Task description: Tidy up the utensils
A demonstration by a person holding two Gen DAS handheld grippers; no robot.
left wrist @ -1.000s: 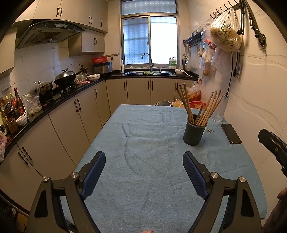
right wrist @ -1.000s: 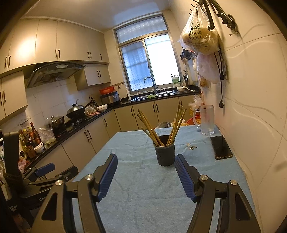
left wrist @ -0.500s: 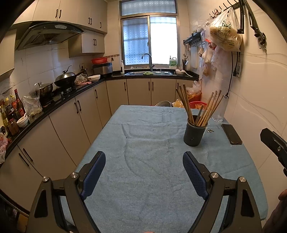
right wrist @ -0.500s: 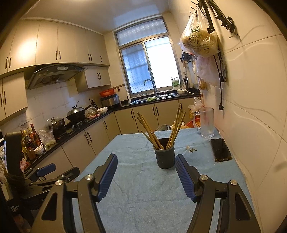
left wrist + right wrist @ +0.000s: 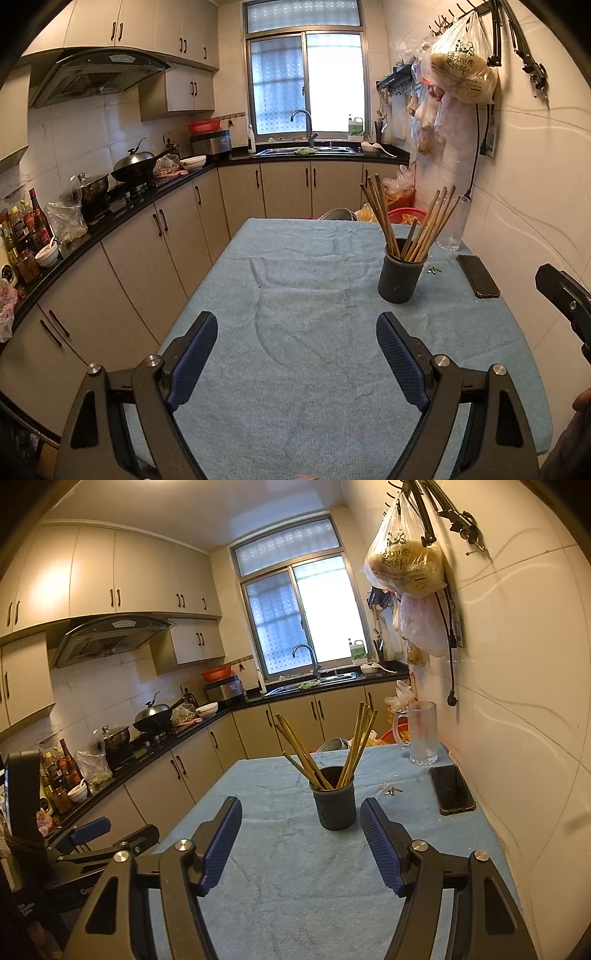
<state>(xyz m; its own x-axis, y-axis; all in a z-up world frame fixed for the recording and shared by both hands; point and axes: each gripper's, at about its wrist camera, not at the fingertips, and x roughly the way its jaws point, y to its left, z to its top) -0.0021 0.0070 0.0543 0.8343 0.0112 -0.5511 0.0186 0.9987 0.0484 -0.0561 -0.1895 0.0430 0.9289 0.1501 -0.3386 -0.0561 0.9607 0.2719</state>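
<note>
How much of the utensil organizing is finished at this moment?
Done: the chopsticks stand in the dark holder on the blue cloth. In hand: nothing; the left gripper and right gripper are open, empty. Left: no loose utensils visible.

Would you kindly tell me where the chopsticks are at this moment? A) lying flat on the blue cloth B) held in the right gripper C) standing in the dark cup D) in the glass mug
C: the chopsticks stand fanned out in the dark cup, which sits on the blue cloth.
</note>
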